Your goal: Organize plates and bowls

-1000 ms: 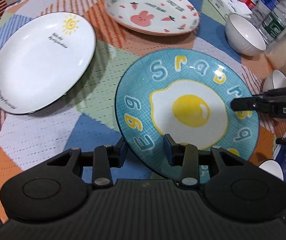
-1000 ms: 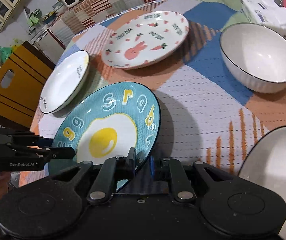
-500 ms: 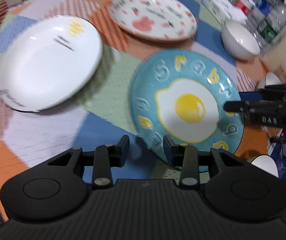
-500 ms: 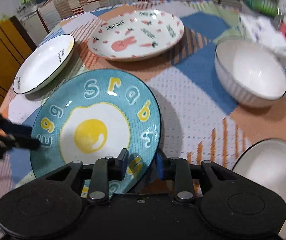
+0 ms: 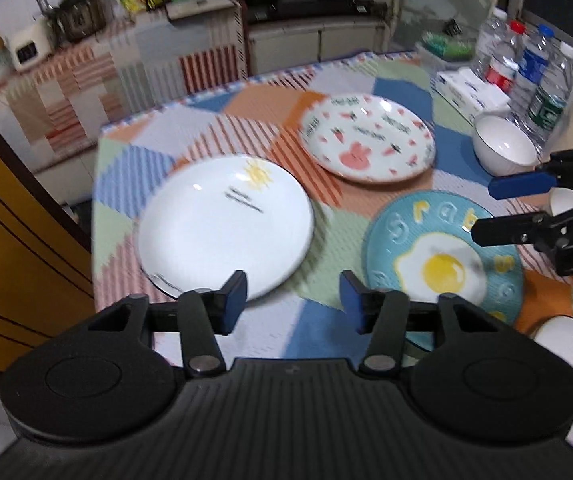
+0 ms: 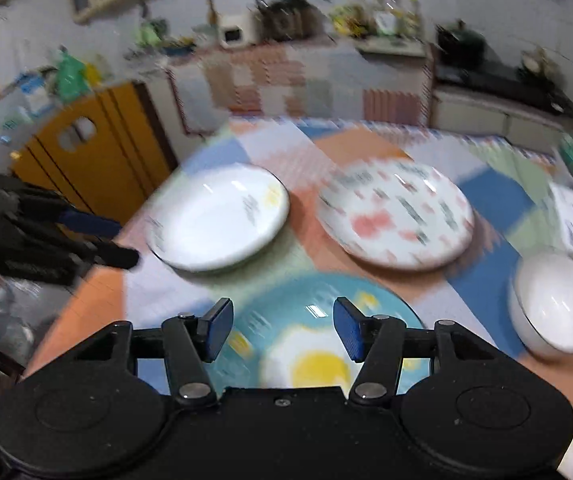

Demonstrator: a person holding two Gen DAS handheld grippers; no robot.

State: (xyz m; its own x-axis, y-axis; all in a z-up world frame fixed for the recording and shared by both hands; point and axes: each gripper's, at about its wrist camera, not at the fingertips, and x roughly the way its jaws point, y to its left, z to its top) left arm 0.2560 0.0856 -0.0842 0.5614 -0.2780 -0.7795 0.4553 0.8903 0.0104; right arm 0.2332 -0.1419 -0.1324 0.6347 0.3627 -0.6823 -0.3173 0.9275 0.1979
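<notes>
The blue fried-egg plate [image 5: 442, 256] [image 6: 318, 360] lies flat on the patchwork tablecloth, free of both grippers. My left gripper [image 5: 292, 300] hovers above the cloth between the egg plate and the white sun plate [image 5: 226, 224] [image 6: 218, 216]; its jaws are opening with nothing between them. My right gripper [image 6: 282, 326] [image 5: 482, 212] hangs over the egg plate's near rim, jaws opening, pads clear of the plate. The bunny plate [image 5: 368, 144] [image 6: 394, 216] sits farther back. A white bowl [image 5: 502, 150] [image 6: 554, 304] stands to the right. In the right wrist view the left gripper [image 6: 124, 242] shows at the left edge.
Water bottles [image 5: 526, 68] and a tissue pack [image 5: 470, 88] crowd the table's far right. Two small white bowls [image 5: 566, 200] [image 5: 562, 340] sit by the right edge. A yellow cabinet [image 6: 86, 160] stands off the table's left side, kitchen counters behind.
Both grippers let go of the egg plate's rim, opened wider, and rose and drew back from it. The plate now rests flat on the cloth.
</notes>
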